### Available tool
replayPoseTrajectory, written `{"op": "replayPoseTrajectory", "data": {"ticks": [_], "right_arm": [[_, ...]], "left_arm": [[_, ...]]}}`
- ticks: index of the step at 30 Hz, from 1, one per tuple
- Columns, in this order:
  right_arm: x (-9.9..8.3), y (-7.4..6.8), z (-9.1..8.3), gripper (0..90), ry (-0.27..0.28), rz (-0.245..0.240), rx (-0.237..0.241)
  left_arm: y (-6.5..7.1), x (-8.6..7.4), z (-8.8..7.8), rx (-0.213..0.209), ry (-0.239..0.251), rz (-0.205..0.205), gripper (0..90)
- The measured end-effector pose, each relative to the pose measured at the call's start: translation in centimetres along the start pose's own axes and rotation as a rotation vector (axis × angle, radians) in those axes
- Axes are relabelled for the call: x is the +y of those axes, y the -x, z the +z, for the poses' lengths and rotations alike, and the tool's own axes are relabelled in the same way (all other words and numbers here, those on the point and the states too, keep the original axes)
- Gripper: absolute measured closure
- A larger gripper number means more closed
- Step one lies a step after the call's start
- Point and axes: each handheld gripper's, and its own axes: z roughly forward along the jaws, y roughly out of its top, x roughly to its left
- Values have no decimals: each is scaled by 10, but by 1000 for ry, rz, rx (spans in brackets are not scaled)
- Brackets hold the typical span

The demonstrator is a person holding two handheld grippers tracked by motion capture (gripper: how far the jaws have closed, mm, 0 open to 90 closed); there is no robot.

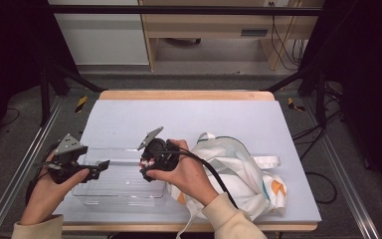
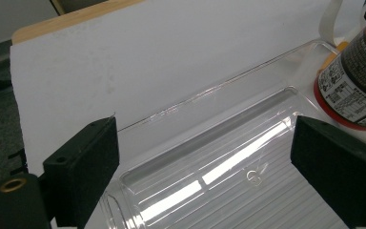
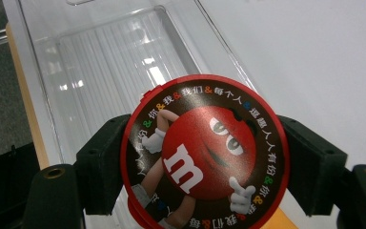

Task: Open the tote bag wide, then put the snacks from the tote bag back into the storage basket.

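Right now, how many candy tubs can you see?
1: the red candy tub, gripped in the right gripper above the clear tray. The tote bag may hide more.

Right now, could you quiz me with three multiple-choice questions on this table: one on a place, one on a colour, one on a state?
1. Where is the fabric bag?
A. Right of the clear tray
B. Inside the tray
C. On the floor

2. What colour is the candy tub's lid?
A. Blue
B. Red
C. Green

3. How do the left gripper fingers stand?
A. Shut on the tub
B. Shut on the bag
C. Open, holding nothing

Answers: 1 A, the bag lies beside the tray's right end. 2 B, the lid held by the right gripper is red. 3 C, the fingers stand apart over the tray.
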Motion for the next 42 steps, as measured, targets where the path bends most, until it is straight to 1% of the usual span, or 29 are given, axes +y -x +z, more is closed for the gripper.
{"op": "replayPoseTrajectory", "data": {"ticks": [12, 18, 23, 25, 31, 33, 42], "right_arm": [[-3, -1, 12, 258, -41, -6, 3], [-4, -2, 17, 258, -57, -25, -5], [-5, -2, 20, 258, -67, -22, -4], [-5, -2, 21, 258, -66, -30, -3], [-7, -3, 24, 258, -74, -21, 0], [-8, -2, 25, 258, -78, -31, 0], [-9, -3, 32, 258, -90, -29, -9]], "left_arm": [[-1, 0, -1, -1, 5, -2, 92], [0, 0, -1, -3, 3, -2, 92], [0, 0, -1, -3, 3, 0, 92], [0, 0, -1, -4, 2, 2, 92], [0, 0, 0, -5, 1, 4, 92], [0, 0, 0, -4, 1, 4, 92], [1, 0, -1, -6, -1, 8, 92]]}}
